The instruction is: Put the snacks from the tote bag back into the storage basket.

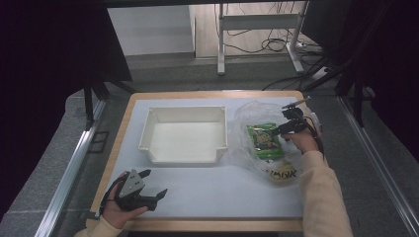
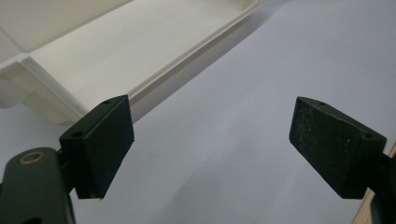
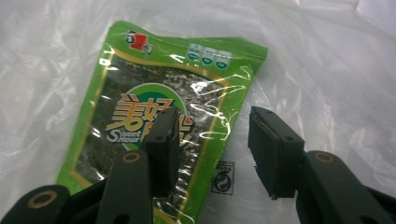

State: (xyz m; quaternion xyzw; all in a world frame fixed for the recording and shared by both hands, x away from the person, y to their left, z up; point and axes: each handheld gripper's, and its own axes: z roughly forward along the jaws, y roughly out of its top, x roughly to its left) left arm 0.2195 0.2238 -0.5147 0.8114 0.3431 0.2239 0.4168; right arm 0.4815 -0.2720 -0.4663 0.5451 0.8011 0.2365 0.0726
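Note:
A green snack packet [image 1: 267,140] lies flat on a crumpled clear plastic bag [image 1: 249,112] at the right of the table. My right gripper [image 1: 284,129] hangs just over the packet's right edge. In the right gripper view its jaws [image 3: 212,130] stand partly apart, one over the packet [image 3: 159,93] and the other over bare plastic [image 3: 327,70]; neither pad presses on anything. My left gripper [image 1: 154,182] rests at the front left on the white mat, open, with nothing between its jaws [image 2: 210,126].
A white open bin [image 1: 184,154] stands in the middle of the mat, its near wall [image 2: 187,46] ahead of my left gripper. A yellow packet [image 1: 281,174] lies by the bag's near end. The table's wooden edge [image 1: 197,225] runs along the front.

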